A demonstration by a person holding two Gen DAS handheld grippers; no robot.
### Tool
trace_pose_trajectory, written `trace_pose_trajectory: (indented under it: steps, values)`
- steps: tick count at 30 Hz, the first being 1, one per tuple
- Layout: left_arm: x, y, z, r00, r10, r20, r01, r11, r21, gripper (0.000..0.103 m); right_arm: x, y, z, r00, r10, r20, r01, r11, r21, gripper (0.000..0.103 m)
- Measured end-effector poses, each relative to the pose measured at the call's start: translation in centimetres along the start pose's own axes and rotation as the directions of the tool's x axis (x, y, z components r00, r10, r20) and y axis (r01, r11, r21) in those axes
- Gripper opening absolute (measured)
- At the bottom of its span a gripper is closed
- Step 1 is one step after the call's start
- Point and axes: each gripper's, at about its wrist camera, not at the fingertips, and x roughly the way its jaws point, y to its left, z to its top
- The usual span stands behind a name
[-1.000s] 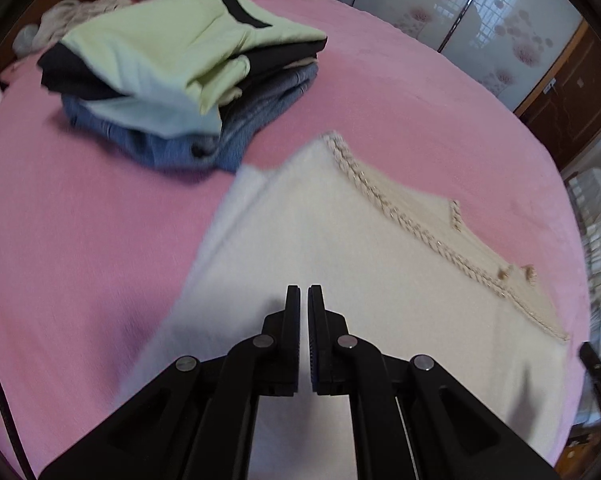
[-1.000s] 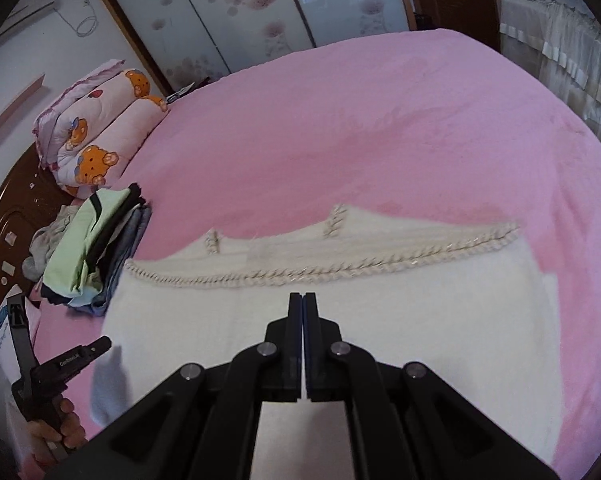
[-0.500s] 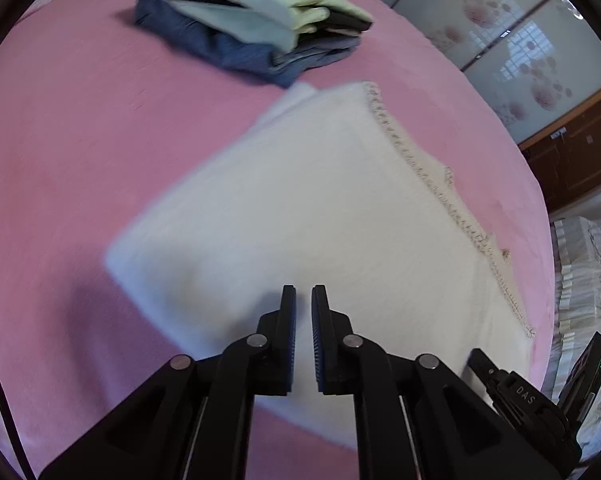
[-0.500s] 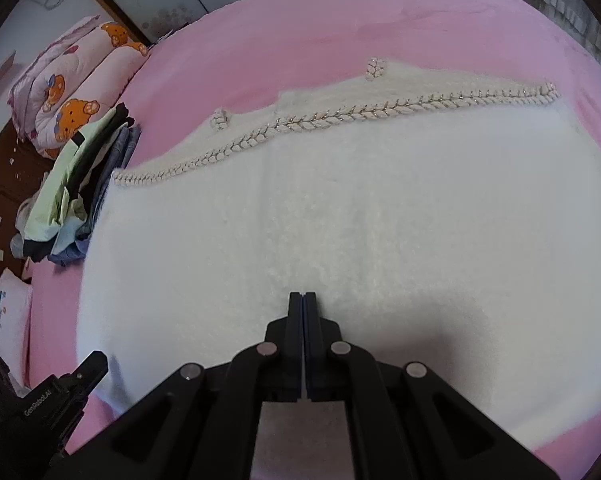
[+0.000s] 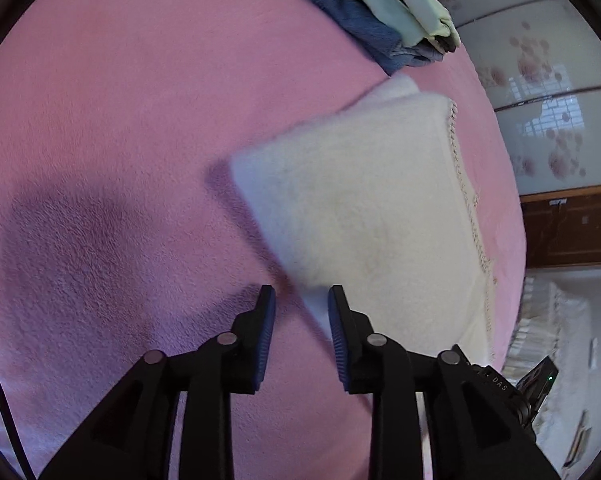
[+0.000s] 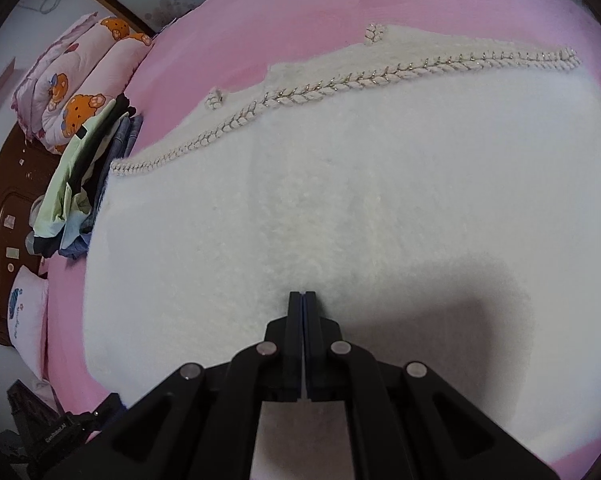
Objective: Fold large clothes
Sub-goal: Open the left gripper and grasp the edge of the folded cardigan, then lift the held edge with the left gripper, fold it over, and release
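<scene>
- The white fleecy garment [image 6: 340, 200] is lying flat on the pink bed [image 5: 120, 140], already folded into a broad rectangle, with its braided trim [image 6: 340, 88] running along the far edge in the right wrist view.
- The left gripper [image 5: 301, 300] has been sliding off the cloth toward the garment's left side over the past second; it is now sitting over the near-left corner [image 5: 300, 280], where earlier it was hovering mid-fabric.
- Its jaws have just been opening from closed and are now standing apart, released. The corner edge is lying in line with the gap, but the pads are not pressing on it.
- Judgement: this is reading as the set-up for the next fold, with the left side lining up to pinch the corner. The fold itself is not yet begun.
- The right gripper [image 6: 303, 304] has dropped closer to the fabric. Its jaws are clenched tight on nothing, with the tips at or just above the near middle of the garment; contact cannot be confirmed.
- Pose: both grippers are pointing steeply downward at the bed. The left one has rolled, so the garment now appears turned in its view.
- A stack of folded clothes [image 5: 380, 12] is lying at the far-left end of the garment, and a rolled bear-print quilt [image 6: 80, 76] is lying beyond it.
</scene>
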Motion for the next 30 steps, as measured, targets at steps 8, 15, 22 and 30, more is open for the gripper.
trace_pose_trajectory:
  steps: [8,15,22,30]
  values:
    - [2.0,1.1,2.4,0.992,-0.124,0.004,0.124,0.992,0.036,0.039,0.0,0.2,-0.1,1.000,-0.009,0.010,0.009,1.000,0.027,0.000]
    - [4.4,1.4,5.0,0.969,-0.238,-0.071,0.238,0.971,0.003,0.044,0.1,0.6,-0.5,0.999,-0.036,0.038,0.034,0.998,0.045,0.000]
    - [3.5,-0.2,4.7,0.976,-0.217,-0.025,0.218,0.972,0.091,0.025,0.1,0.4,-0.5,0.998,-0.027,0.050,0.023,0.998,0.065,0.000]
    - [-2.0,-7.4,0.8,0.965,-0.176,0.195,0.095,0.925,0.367,0.015,-0.2,-0.7,-0.6,0.997,0.050,0.066,-0.055,0.996,0.075,0.000]
